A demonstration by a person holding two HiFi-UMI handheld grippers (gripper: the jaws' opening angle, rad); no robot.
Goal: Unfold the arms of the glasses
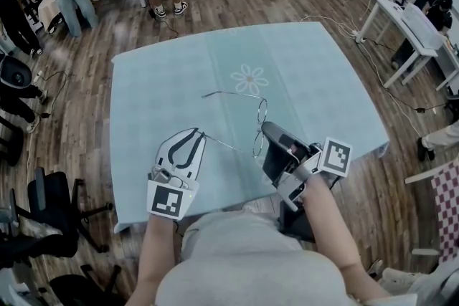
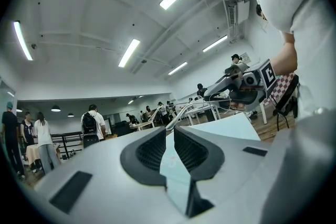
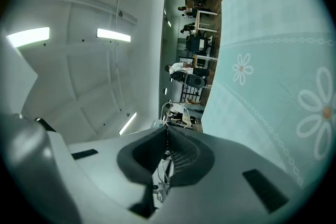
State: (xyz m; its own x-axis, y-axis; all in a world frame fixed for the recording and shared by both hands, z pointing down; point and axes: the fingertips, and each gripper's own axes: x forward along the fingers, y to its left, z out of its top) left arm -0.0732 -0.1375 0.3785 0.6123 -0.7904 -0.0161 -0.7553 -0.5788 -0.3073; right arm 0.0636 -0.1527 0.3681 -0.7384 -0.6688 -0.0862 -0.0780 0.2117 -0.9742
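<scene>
Counter point(image 1: 323, 82): draped in a pale blue cloth, with a daisy print point(image 1: 249, 77) near the middle.
Glasses point(image 1: 259, 127): thin wire frame with round lenses, just at 6 o'clock of the daisy print; one lens lies toward 12 o'clock, the other toward 6 o'clock.
Far temple arm point(image 1: 229, 92): swung out from the upper lens, running toward 9 o'clock, tip held by nothing.
Near temple arm point(image 1: 226, 144): stretched from the lower lens toward 9 o'clock, ending at the left tool.
Left tool point(image 1: 199, 134): at 8 o'clock of the lenses. Jaws drawn almost together, with only a sliver of cloth showing between the pads. Tips pinching the end of the near temple arm, whose wire runs off toward 2 o'clock in the left gripper view.
Right tool point(image 1: 265, 129): at 5 o'clock of the lenses. Jaws closed tip to tip on the frame beside the lenses, with wire visible between the pads in the right gripper view.
</scene>
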